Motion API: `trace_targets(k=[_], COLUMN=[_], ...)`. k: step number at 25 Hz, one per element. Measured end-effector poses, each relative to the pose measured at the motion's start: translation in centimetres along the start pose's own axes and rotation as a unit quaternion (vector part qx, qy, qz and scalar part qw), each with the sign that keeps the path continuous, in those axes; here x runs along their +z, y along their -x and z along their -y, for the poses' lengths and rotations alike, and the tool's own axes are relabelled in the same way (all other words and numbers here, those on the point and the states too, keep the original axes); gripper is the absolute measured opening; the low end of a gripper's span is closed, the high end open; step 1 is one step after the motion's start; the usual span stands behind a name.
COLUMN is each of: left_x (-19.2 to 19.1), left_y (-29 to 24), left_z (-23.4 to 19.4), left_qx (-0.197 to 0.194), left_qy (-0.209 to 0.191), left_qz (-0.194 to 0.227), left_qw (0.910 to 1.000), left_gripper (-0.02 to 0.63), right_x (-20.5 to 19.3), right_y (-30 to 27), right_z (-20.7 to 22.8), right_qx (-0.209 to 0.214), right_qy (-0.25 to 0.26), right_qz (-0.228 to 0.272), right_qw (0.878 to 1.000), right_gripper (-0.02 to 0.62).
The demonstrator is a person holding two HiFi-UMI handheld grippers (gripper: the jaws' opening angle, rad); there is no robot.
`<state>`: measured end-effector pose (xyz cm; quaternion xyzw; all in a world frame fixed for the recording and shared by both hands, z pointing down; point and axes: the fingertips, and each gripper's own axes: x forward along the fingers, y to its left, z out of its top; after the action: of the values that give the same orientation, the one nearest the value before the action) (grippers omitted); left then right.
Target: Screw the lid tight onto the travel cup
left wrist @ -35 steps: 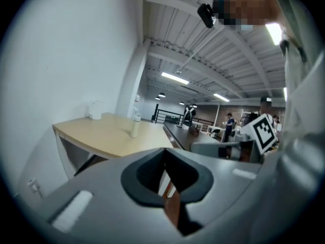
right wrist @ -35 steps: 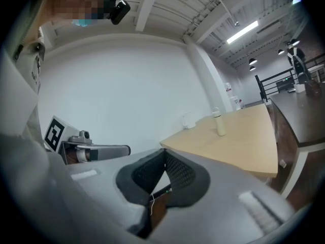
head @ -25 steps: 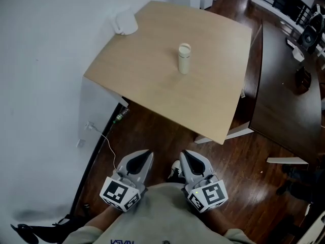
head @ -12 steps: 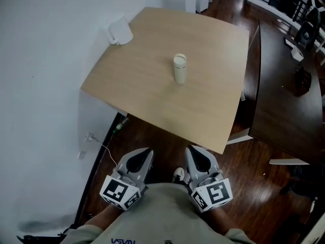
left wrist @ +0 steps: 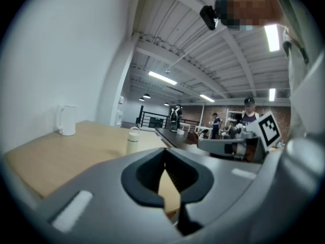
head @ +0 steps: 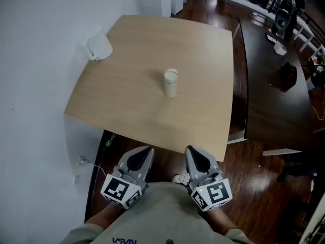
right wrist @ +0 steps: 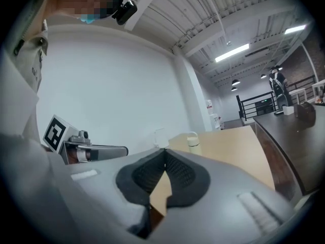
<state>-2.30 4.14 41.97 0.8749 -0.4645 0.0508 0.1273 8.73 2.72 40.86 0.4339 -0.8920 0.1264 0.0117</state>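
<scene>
Two grey hand-held grippers are taking part: the left gripper (head: 143, 154) and the right gripper (head: 192, 153). Neither is touching the work.

**Task status**
1. The cream-coloured cylindrical travel cup (head: 170, 87) is standing upright near the middle of the light wooden square table (head: 127, 111), well apart from both grippers.
2. The pale round lid with a loop handle (head: 171, 75) is sitting on top of the cup. No view is showing whether its thread is engaged or tight.
3. Judged from this layout, the task is at its start. The approach, the grasp on the cup body, the grasp on the lid and the tightening turn are all remaining.

**Jaw status**
1. The left gripper is hanging over the dark wooden floor (head: 254, 177), just short of the table's near edge. Its jaws are resting fully together, with nothing between them.
2. The right gripper is hanging just beside it, jaws likewise pressed together and empty.
3. Both grippers are pointing toward the table.

**Other items**
A white jug kettle (head: 96, 47) is standing at the table's far left corner, well apart from the cup.
</scene>
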Motion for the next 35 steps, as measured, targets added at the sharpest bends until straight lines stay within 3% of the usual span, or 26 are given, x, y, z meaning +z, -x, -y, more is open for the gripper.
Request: trace_targets(k=[11,17,21,27,32,35], left_x=[2.6,3.5,3.4,2.7,1.3,-0.4], left_y=[-3.1,-4.6,-6.7,-9.7,-13.8,-16.7], left_z=[-8.6,-11.7,-12.7,-13.5,-13.3,-13.4], left_qx=[-0.085,-0.124,-0.137,-0.128,-0.118,-0.122], left_qy=[-0.011,-0.024,-0.034,-0.055,-0.1,-0.106], left_qz=[-0.003,-0.003,-0.008,-0.011,-0.03,-0.051], left_qw=[0.9963,0.992,0.9899,0.9902,0.9875,0.9855], left_gripper=[0.002,0.012,0.054,0.031,0.032,0.094], right_x=[2.8,3.7,3.4,2.7,2.4,2.4], right_y=[-6.7,-9.2,-10.3,-11.9,-12.5,-12.7], right_z=[0.9,1.4,2.5,4.5,7.0,8.3], right_qx=[-0.125,-0.169,-0.178,-0.171,-0.163,-0.162], right_qy=[0.006,0.016,0.02,0.027,0.029,0.028], right_qz=[0.002,-0.004,-0.017,-0.021,-0.03,-0.035], right_qw=[0.992,0.985,0.984,0.985,0.986,0.986], right_gripper=[-0.003,-0.003,0.015,0.015,0.015,0.015])
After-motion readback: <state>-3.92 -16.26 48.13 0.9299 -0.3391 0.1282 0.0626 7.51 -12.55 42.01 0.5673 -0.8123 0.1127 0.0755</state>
